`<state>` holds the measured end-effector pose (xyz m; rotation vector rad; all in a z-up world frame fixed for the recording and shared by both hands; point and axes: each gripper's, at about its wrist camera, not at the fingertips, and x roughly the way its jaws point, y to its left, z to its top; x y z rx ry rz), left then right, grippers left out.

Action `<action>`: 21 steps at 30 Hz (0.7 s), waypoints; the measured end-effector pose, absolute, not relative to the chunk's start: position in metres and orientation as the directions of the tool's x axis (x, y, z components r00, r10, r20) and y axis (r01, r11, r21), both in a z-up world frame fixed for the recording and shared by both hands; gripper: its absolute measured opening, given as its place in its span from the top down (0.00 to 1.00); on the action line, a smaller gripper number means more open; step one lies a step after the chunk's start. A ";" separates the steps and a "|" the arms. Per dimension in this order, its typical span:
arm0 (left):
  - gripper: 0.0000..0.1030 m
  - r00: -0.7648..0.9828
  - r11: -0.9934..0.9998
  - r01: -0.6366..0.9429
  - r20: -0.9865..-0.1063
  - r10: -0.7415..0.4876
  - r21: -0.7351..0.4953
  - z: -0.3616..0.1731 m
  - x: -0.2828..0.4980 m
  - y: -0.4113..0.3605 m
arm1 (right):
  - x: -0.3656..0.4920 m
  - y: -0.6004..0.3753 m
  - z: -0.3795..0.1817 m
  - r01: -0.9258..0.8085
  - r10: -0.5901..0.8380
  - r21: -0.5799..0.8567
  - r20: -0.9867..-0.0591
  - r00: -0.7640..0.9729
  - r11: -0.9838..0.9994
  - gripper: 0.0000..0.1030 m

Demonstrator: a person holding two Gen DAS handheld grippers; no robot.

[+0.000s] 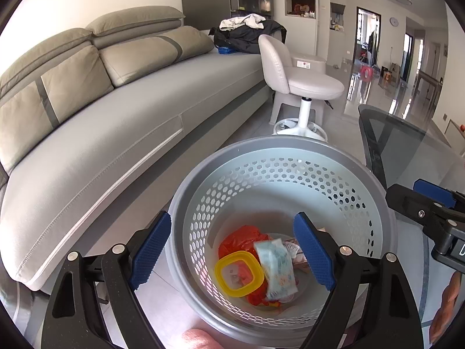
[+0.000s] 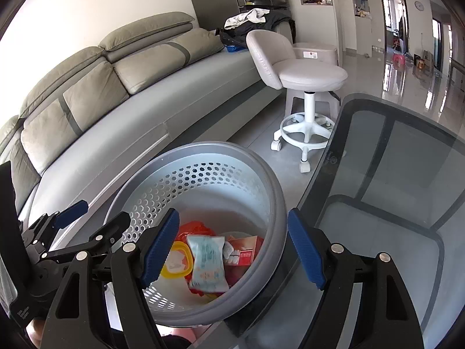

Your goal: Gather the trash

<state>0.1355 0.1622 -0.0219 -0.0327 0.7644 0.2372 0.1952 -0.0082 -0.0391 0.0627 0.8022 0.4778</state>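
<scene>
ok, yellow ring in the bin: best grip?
Take the yellow ring from above, on its near-left band, one finger through the hole. It lies nearly flat on the orange bag; that side is bare, while the wipes pack crowds the right edge.
</scene>
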 end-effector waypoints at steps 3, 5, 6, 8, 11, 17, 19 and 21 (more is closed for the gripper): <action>0.18 0.699 0.972 -0.227 -0.685 0.205 0.060 -0.021 0.134 0.162 | 0.195 -0.010 -0.039 -0.382 0.432 0.233 -0.676 0.597 0.894 0.29; 0.17 0.700 0.972 -0.228 -0.683 0.207 0.060 -0.021 0.134 0.161 | 0.194 -0.010 -0.040 -0.380 0.430 0.233 -0.677 0.598 0.895 0.29; 0.16 0.701 0.971 -0.230 -0.682 0.207 0.059 -0.021 0.134 0.162 | 0.194 -0.009 -0.040 -0.380 0.428 0.231 -0.677 0.598 0.896 0.29; 0.13 0.703 0.971 -0.233 -0.679 0.210 0.059 -0.020 0.133 0.162 | 0.193 -0.009 -0.040 -0.381 0.425 0.225 -0.679 0.599 0.897 0.29; 0.13 0.704 0.970 -0.237 -0.677 0.214 0.061 -0.020 0.133 0.162 | 0.193 -0.007 -0.040 -0.380 0.421 0.221 -0.681 0.599 0.898 0.29; 0.07 0.707 0.967 -0.247 -0.670 0.226 0.065 -0.019 0.132 0.163 | 0.193 -0.007 -0.041 -0.373 0.413 0.216 -0.682 0.604 0.902 0.29; 0.07 0.705 0.966 -0.251 -0.671 0.228 0.064 -0.020 0.132 0.164 | 0.192 -0.007 -0.041 -0.370 0.407 0.212 -0.683 0.606 0.905 0.29; 0.07 0.703 0.965 -0.255 -0.673 0.229 0.062 -0.020 0.132 0.165 | 0.191 -0.008 -0.041 -0.366 0.405 0.211 -0.684 0.607 0.906 0.29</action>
